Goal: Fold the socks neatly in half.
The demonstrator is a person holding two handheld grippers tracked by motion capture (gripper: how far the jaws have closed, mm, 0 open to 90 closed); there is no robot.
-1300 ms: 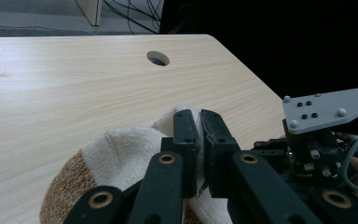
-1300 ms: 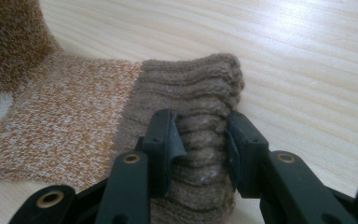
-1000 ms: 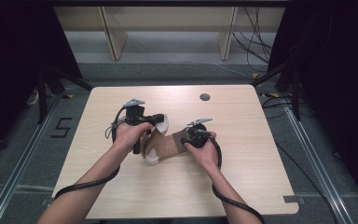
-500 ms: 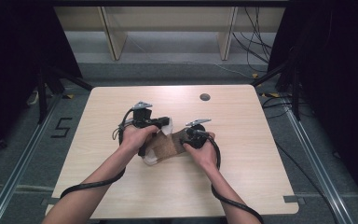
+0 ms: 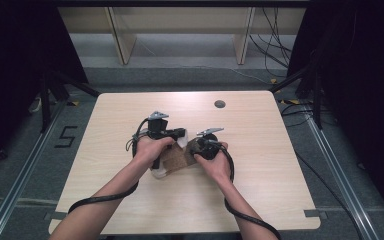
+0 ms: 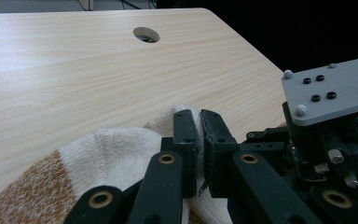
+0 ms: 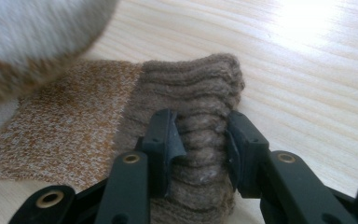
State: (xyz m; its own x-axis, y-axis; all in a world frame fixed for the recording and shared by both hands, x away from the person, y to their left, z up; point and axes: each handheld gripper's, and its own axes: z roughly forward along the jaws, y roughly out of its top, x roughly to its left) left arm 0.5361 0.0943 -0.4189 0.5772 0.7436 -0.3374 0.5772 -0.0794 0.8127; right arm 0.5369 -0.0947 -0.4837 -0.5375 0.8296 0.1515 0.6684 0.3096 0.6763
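The work in hand looks like folding a sock [image 5: 172, 159] on the bench [image 5: 260, 150]: its cream toe end is lifted and carried over toward the brown ribbed cuff [image 7: 200, 107], while the mottled tan middle lies flat near the bench's centre. To do this well, I would keep the cuff pinned where it is, bring the toe across low and level so the fabric does not twist, line up the 2 ends edge on edge, and only then let go. The left tongs [image 6: 198, 140] are shut tight on a thin pinch of the cream toe [image 6: 121, 144], the 2 black jaws nearly meeting with the knit squeezed between them. The right tongs [image 7: 200, 140] stand partly apart but clamped on the bunched cuff, which fills the gap from one jaw to the other and rests on the wood. In the high view the 2 tools sit close together, left [image 5: 177, 134] just beside right [image 5: 200, 145], over the sock.
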